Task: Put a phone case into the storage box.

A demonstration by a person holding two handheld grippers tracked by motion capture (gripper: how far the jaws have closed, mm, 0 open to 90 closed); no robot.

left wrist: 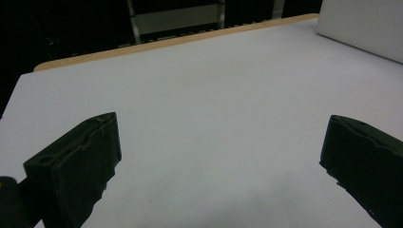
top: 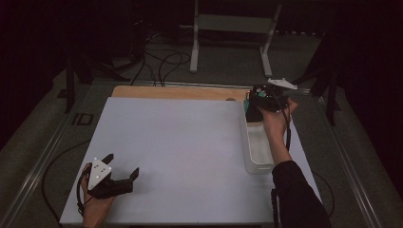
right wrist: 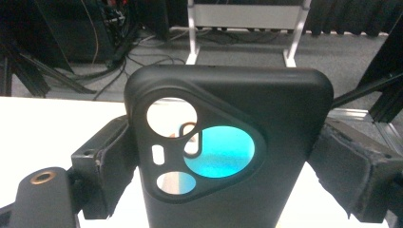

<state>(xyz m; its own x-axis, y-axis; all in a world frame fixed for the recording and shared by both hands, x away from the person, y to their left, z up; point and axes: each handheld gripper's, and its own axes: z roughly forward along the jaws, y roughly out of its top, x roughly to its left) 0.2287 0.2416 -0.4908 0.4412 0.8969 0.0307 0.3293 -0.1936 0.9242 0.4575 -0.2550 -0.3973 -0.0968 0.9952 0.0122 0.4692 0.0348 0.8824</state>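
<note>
A black phone case (right wrist: 285, 118) with round and oval camera cutouts stands upright between the jaws of my right gripper (right wrist: 228, 156), which is shut on its two sides. Something teal shows through the largest cutout. In the high view the right gripper (top: 255, 102) hangs over the far end of a clear white bin (top: 256, 167) at the table's right side. My left gripper (top: 122, 164) rests near the front left corner of the white table top (top: 180, 142). It is open, and bare white surface lies between its jaws (left wrist: 218, 152).
A wooden strip (top: 176, 91) runs along the table's far edge. The bin's wall (left wrist: 361, 28) rises at the upper right of the left gripper view. Beyond the table stand a grey metal frame (top: 233, 23) and loose cables (top: 166, 61) on the floor.
</note>
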